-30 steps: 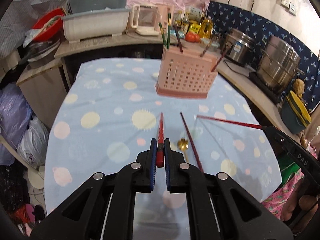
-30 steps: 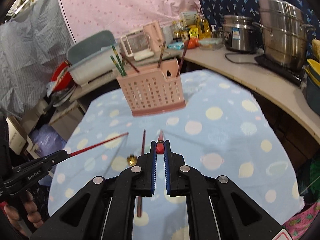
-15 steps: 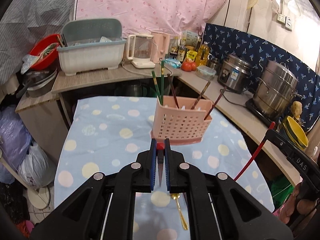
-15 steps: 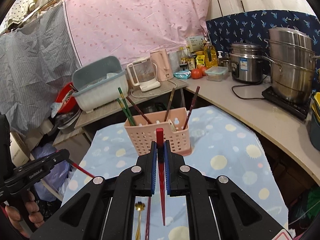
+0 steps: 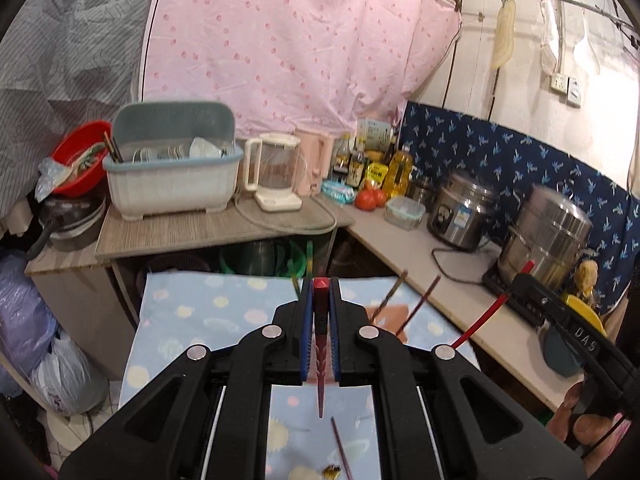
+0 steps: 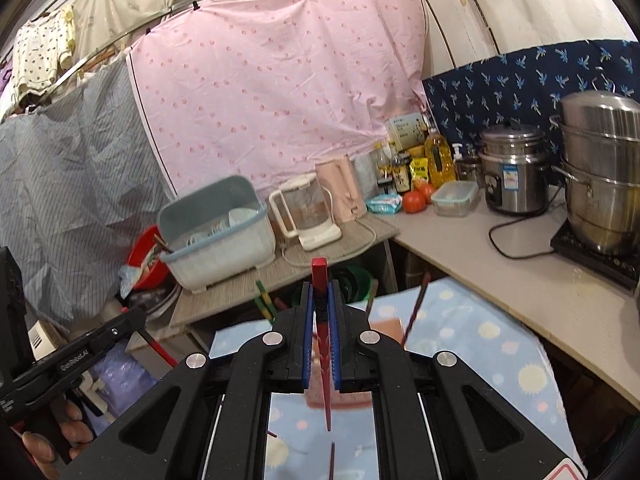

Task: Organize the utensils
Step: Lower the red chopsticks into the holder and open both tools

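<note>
The left gripper (image 5: 320,300) appeared at the lower centre of the left wrist view, its jaws pinching a red chopstick (image 5: 320,376) that hung point-down between the blue pads, its blunt end showing just above them. The right gripper (image 6: 321,300) sat the same way in the right wrist view, jaws clamped on a second red chopstick (image 6: 325,360), whose square end stood higher above the pads. Behind each gripper, mostly hidden, a pink utensil basket (image 6: 386,325) stood on the blue dotted tablecloth (image 5: 200,320), with brown chopsticks (image 5: 418,304) and green ones (image 6: 264,296) leaning out of it. At the bottom of the left wrist view a dark chopstick (image 5: 340,448) and a gold spoon (image 5: 331,472) lay on the cloth. A counter (image 6: 500,264) with pots ran along the right.
</note>
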`<state>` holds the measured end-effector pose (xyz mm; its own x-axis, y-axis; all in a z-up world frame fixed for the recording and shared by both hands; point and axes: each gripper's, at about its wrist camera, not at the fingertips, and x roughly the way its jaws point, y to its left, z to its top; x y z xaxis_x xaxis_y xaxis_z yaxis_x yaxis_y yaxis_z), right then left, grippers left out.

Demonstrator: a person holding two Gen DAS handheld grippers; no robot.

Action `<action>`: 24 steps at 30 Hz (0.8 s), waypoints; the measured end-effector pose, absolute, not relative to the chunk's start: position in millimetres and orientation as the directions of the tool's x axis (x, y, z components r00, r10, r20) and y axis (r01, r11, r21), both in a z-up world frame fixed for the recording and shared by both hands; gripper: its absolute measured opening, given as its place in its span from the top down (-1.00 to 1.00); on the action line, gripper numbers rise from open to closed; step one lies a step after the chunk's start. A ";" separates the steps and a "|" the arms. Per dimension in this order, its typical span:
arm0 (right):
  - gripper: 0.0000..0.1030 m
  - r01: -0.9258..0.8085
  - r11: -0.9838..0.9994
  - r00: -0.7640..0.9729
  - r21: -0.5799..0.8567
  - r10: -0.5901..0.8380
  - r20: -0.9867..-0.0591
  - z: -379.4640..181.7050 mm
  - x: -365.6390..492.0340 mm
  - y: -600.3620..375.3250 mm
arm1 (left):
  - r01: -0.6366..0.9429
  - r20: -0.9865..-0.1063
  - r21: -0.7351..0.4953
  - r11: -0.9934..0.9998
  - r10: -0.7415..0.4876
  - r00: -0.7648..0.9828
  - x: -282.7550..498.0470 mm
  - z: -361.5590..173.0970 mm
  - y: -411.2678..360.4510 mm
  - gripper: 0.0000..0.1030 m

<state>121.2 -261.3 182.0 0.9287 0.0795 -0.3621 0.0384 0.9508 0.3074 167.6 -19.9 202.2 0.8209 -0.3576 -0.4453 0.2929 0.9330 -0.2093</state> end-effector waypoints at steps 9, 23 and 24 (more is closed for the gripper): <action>0.87 0.048 0.956 0.949 0.289 0.046 -0.313 210.3 171.3 -265.2 | 0.292 -0.362 -0.196 0.936 -0.346 0.866 209.9 249.6 -37.1 0.86; 0.87 0.081 0.945 0.910 0.316 0.059 -0.410 155.7 235.1 -275.0 | 0.278 -0.434 -0.209 0.938 -0.344 0.833 273.7 203.3 -58.5 0.86; 0.87 0.080 0.946 0.906 0.315 0.063 -0.419 150.9 236.5 -273.7 | 0.276 -0.445 -0.210 0.938 -0.343 0.827 276.9 197.7 -59.4 0.86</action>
